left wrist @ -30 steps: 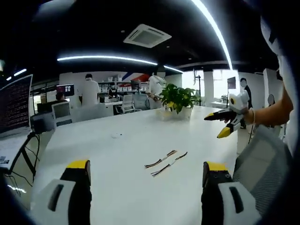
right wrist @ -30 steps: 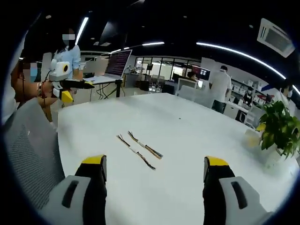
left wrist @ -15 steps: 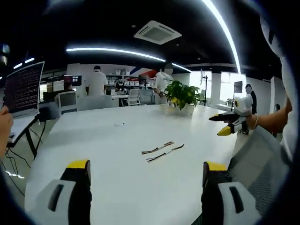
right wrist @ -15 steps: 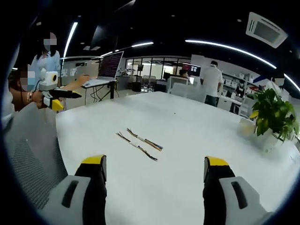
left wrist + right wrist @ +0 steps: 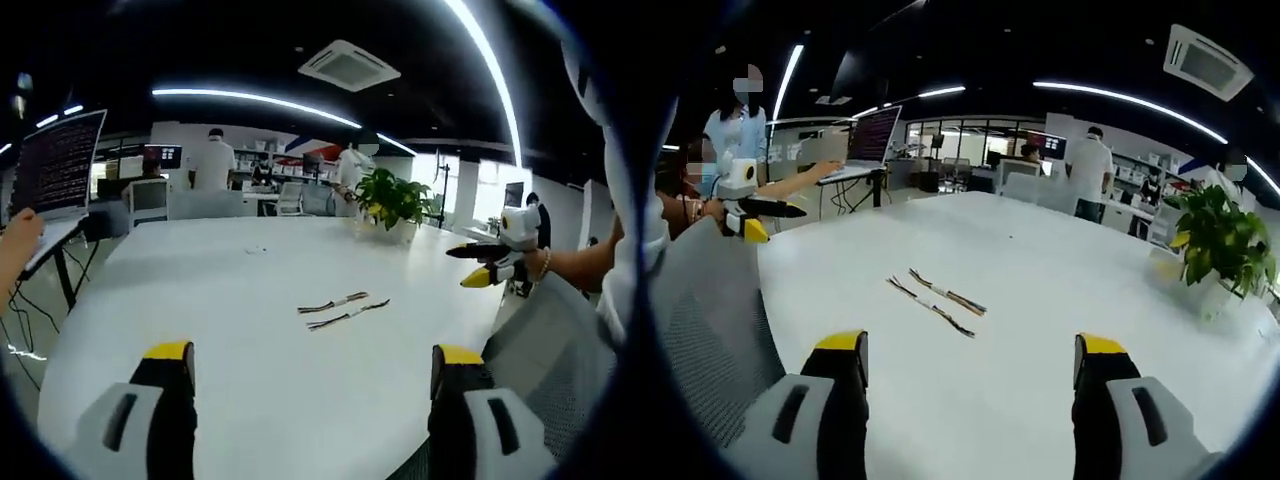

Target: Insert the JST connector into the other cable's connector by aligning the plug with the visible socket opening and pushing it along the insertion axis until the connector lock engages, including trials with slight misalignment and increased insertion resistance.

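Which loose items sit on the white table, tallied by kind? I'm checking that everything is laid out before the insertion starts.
Thin multicoloured wire cables with connectors: 2 (farther cable, nearer cable)
Green leafy potted plant in a pale pot: 1
Small pale object on the far tabletop, too small to identify: 1
Total: 4

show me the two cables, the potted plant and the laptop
cables (image 5: 937, 302), right gripper view, middle of the pair
potted plant (image 5: 392, 200), left gripper view, its leaves
laptop (image 5: 58, 163), left gripper view, its lit screen
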Available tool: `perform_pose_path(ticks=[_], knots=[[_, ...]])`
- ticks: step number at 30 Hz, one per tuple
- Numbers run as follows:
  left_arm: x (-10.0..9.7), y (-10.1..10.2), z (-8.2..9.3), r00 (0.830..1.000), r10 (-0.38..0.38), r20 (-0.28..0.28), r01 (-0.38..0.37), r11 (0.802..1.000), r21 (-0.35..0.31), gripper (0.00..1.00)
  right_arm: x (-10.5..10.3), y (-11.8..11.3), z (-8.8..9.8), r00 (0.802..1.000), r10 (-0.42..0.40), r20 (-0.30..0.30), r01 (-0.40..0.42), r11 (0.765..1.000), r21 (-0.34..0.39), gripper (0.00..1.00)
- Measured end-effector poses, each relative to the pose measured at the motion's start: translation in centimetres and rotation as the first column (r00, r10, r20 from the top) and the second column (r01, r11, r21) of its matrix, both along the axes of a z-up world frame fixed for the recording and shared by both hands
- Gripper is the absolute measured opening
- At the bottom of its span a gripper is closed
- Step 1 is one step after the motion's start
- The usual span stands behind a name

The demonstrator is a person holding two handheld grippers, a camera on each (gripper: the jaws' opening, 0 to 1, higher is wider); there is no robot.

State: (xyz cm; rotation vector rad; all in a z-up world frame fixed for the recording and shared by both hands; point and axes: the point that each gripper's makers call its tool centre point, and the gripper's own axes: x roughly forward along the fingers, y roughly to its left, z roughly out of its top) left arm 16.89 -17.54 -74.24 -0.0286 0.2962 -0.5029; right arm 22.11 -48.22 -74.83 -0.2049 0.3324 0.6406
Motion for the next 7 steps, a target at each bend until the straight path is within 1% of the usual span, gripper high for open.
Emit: perform_pose_path(ticks=[5, 7], knots=[[-0.18, -0.16, -0.71, 0.999, -0.008, -0.032, 0.008, 1.000, 0.001, 0.97, -0.19, -0.21, -0.57, 1.000, -0.007, -0.023, 0.007, 1.000, 0.002, 0.83], [-0.18, -0.10, -0.55, 1.000, -0.006, -0.024, 0.006, 1.000, 0.000, 0.98, -0.30, -0.14, -0.60, 1.000, -0.007, -0.027, 0.007, 1.000, 0.000, 0.83]])
